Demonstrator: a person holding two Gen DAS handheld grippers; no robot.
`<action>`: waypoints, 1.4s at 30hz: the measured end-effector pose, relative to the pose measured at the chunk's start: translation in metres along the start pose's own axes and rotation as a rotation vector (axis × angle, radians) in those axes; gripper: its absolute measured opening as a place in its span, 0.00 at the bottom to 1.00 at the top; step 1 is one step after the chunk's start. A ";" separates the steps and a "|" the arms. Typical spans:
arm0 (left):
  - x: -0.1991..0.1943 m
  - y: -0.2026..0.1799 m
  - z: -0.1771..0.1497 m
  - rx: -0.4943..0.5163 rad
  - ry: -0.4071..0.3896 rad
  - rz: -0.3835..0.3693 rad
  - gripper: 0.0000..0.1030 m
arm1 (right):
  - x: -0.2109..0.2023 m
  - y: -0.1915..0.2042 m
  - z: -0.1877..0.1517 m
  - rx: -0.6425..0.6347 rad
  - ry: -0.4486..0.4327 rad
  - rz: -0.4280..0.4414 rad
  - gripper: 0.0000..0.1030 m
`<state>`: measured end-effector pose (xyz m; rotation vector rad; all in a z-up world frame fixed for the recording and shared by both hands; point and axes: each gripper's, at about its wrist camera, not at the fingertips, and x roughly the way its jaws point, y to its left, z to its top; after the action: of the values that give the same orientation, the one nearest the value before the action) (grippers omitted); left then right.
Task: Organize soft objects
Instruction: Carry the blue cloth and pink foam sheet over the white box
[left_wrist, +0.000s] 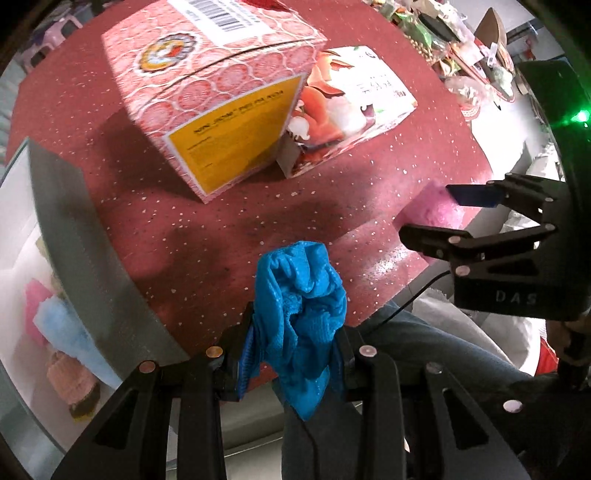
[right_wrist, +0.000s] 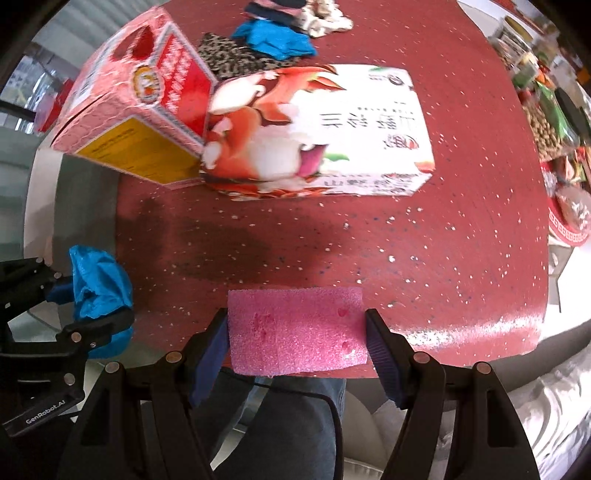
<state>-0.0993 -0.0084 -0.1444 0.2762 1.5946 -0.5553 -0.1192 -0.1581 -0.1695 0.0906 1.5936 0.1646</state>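
A lived-in home or small shop: a round red speckled tabletop (right_wrist: 461, 229) carries printed gift boxes (right_wrist: 317, 133), with packaged snacks (right_wrist: 550, 122) crowded at its far edge.

Black hand-held gripper (right_wrist: 297, 350), blue ribbed pads (right_wrist: 384, 354)

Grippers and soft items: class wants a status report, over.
Left gripper shut on blue cloth. Right gripper shut on pink sponge. Two boxes ahead on table, not blocking.
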 end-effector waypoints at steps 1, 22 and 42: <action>-0.003 0.003 -0.003 -0.003 -0.006 0.002 0.35 | -0.001 0.004 0.000 -0.010 0.000 -0.001 0.70; -0.056 0.032 -0.023 -0.088 -0.187 0.021 0.35 | -0.038 0.066 0.005 -0.163 -0.055 0.034 0.70; -0.085 0.114 -0.084 -0.366 -0.272 0.048 0.35 | -0.047 0.187 0.014 -0.547 -0.085 0.057 0.70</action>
<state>-0.1061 0.1437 -0.0801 -0.0363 1.3891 -0.2429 -0.1120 0.0190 -0.0929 -0.2789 1.4135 0.6254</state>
